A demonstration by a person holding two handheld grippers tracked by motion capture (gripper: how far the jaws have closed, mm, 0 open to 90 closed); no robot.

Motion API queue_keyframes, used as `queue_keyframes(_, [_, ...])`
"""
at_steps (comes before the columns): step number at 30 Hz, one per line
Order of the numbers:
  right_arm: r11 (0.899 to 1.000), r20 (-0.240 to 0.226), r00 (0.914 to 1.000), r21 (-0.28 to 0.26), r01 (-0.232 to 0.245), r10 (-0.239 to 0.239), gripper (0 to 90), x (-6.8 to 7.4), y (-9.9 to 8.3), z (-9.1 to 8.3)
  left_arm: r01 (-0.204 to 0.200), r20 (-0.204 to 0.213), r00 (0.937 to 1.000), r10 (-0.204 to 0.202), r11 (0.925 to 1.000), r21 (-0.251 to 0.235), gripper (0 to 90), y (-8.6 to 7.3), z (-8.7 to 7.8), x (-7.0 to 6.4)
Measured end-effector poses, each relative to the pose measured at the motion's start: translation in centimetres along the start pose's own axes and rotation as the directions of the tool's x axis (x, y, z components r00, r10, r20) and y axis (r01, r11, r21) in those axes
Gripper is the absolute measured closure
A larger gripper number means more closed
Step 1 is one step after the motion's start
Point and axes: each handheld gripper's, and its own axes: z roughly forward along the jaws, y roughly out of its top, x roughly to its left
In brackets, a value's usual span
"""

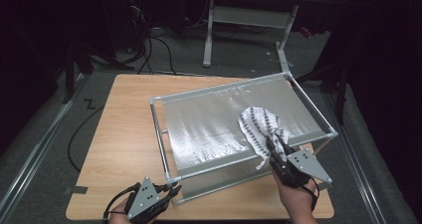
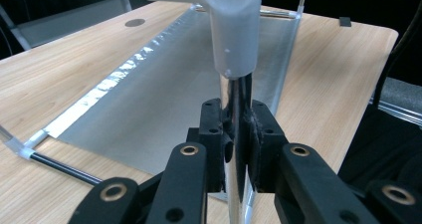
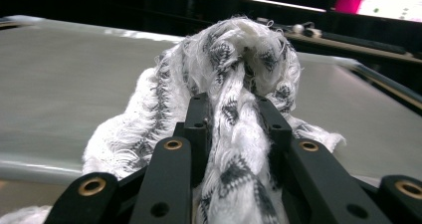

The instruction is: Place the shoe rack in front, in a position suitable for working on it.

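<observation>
A frame rack (image 1: 239, 119) with a silvery sheet top stands on the wooden table (image 1: 124, 129). A white cloth with a dark pattern (image 1: 260, 127) lies bunched on the sheet near its right front edge. My right gripper (image 1: 275, 148) is shut on the cloth (image 3: 239, 109), which bulges up between its jaws. My left gripper (image 1: 174, 190) is at the rack's near left corner, shut on the shiny upright leg (image 2: 238, 134) just below the white corner joint (image 2: 231, 30).
The rack takes up most of the table's right half; bare wood lies to its left. A second silvery sheet (image 2: 164, 104) lies on the tabletop under the rack. Cables (image 1: 149, 50) and another table's legs (image 1: 209, 35) are on the floor beyond.
</observation>
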Motion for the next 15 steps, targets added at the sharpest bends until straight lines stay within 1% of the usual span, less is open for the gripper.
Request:
queue_keyframes(3, [1.0, 0.042, 0.9988, 0.004, -0.024, 0.024, 73.3, -1.9, -0.2, 0.0, -0.007, -0.002, 1.0, 0.007, 1.0, -0.001, 79.2, 0.0, 0.0, 0.0])
queue_keyframes(6, [0.999, 0.091, 0.9947, 0.005, -0.048, 0.048, 73.9, -3.9, -0.4, -0.1, -0.009, -0.001, 1.0, 0.009, 1.0, 0.002, 79.1, 0.0, 0.0, 0.0])
queue_keyframes(8, [0.998, 0.124, 0.9905, 0.006, -0.061, 0.06, 74.2, -5.3, -0.5, -0.2, -0.009, -0.002, 1.0, 0.009, 1.0, 0.002, 79.1, 0.0, 0.0, 0.0])
queue_keyframes(12, [0.998, 0.197, 0.9787, 0.018, -0.062, 0.057, 74.4, -7.9, -0.7, -0.4, -0.008, 0.001, 1.0, 0.008, 1.0, 0.001, 79.1, 0.0, 0.0, 0.0])
queue_keyframes(15, [0.998, 0.24, 0.9692, 0.019, -0.06, 0.054, 74.4, -9.3, -0.9, -0.5, -0.008, 0.0, 1.0, 0.008, 1.0, 0.002, 79.1, 0.0, 0.0, 0.0])
